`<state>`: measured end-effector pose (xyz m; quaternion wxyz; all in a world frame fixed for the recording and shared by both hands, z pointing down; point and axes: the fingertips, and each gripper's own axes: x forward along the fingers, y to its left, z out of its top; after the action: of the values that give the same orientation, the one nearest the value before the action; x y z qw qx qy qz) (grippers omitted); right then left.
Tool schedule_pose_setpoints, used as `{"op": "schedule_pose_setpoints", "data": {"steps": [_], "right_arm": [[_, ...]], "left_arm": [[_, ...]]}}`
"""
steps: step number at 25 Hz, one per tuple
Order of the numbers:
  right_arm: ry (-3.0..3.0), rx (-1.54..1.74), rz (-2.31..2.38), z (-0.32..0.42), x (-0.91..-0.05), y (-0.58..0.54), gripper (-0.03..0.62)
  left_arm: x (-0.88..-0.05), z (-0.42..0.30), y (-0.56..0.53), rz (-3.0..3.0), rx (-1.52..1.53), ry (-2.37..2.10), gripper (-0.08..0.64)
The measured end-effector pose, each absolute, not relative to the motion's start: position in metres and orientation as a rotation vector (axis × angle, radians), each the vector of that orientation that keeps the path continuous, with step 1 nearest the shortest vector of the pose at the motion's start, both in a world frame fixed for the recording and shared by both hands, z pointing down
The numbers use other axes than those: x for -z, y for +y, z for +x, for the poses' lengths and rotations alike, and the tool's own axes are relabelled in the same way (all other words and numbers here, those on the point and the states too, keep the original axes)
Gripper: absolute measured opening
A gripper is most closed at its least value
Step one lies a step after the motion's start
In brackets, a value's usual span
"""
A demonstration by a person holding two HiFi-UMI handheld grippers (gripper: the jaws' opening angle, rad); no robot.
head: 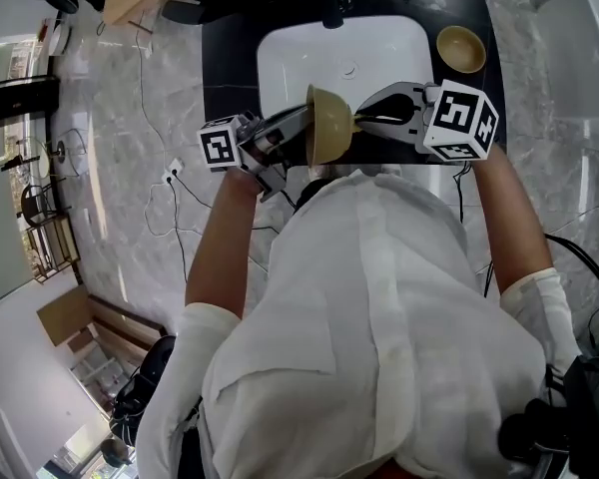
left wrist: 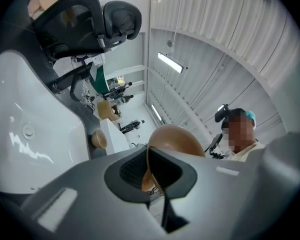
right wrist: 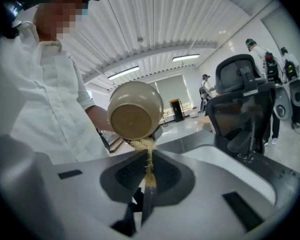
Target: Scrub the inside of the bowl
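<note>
- Right gripper point(right wrist: 149, 173), bottom centre, clenches a fibrous scrub pad point(right wrist: 143, 145).
- Left gripper point(left wrist: 151, 178) pinches the bowl point(left wrist: 176, 138) by its rim; push the scrub pad inside and circle firmly, bowl steady.

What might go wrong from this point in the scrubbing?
1. The left gripper pinches the bowl by its rim alone, with the bowl on its side. A push from the scrubber may lever it loose, dropping it near the front edge of the sink.
2. The scrubber sticks out past the tips of the right gripper, so it may fold or pull out under pressure.
</note>
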<state>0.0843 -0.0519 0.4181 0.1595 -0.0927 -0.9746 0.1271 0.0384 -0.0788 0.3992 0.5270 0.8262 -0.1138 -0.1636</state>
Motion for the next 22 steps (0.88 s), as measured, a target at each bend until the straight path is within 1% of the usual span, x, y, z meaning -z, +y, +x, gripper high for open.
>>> {"op": "schedule_pose_setpoints", "data": {"steps": [4, 10, 17, 22], "right_arm": [[-2.797, -0.38, -0.115, 0.081, -0.415, -0.074, 0.026], [-2.898, -0.386, -0.042, 0.072, -0.379, -0.084, 0.026], [-3.005, -0.384, -0.051, 0.063, -0.348, -0.074, 0.026], [-3.047, -0.398, -0.09, 0.027, -0.331, -0.064, 0.026]], "left_arm": [[-0.411, 0.032, -0.073, 2.032, 0.269, -0.279, 0.017], [-0.423, 0.027, -0.069, 2.048, 0.187, -0.256, 0.015], [-0.43, 0.0, -0.082, 2.022, 0.231, -0.275, 0.015], [-0.427, -0.041, -0.097, 1.998, 0.273, -0.283, 0.017]]}}
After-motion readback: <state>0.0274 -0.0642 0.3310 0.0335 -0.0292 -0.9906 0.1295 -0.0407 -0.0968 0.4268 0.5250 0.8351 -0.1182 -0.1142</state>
